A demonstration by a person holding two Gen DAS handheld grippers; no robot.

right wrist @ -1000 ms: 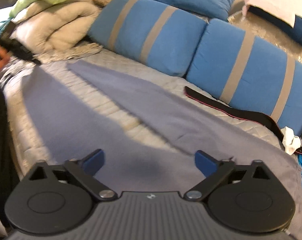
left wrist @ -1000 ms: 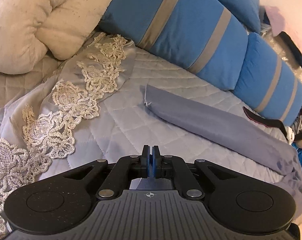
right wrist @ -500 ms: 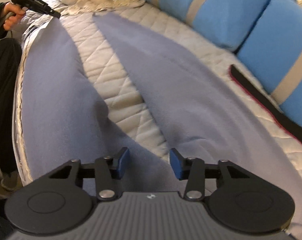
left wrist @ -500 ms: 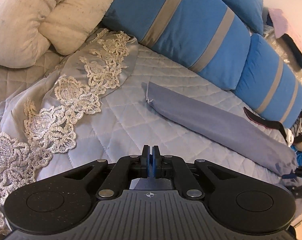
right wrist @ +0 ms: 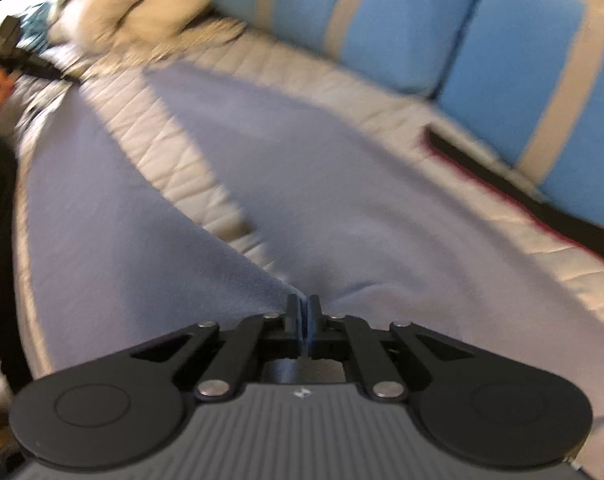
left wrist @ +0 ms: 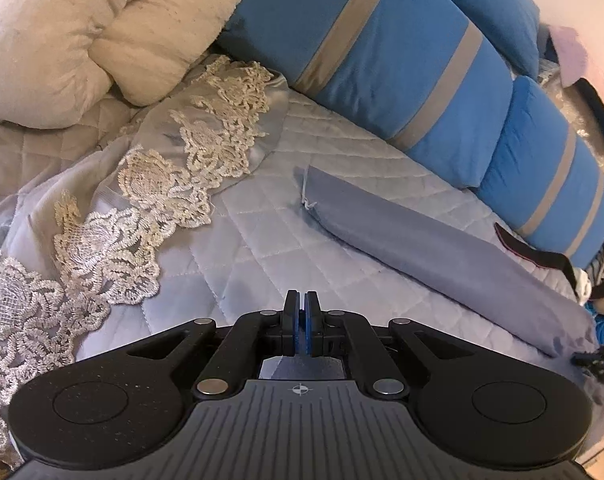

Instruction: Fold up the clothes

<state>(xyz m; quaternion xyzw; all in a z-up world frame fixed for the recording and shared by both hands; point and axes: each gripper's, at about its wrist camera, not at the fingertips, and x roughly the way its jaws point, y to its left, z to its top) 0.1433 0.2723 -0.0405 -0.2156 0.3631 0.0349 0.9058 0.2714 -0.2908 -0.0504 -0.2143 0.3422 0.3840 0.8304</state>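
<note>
Grey trousers (right wrist: 342, 208) lie spread on the quilted bed (left wrist: 262, 248), legs splayed apart, so we judge most folding remains. Our right gripper (right wrist: 303, 312) seems pinched on their crotch, though blur hampers us; our left gripper (left wrist: 302, 312) is closed, apparently on cloth.

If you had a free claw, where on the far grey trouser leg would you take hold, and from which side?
I would probably grip the far trouser leg at its hem end, coming in from the lace cloth side. The leg lies flat and long on the quilted bedspread, and that hem is a free edge with bare quilt around it, unlike the side beside the blue cushions.
</note>
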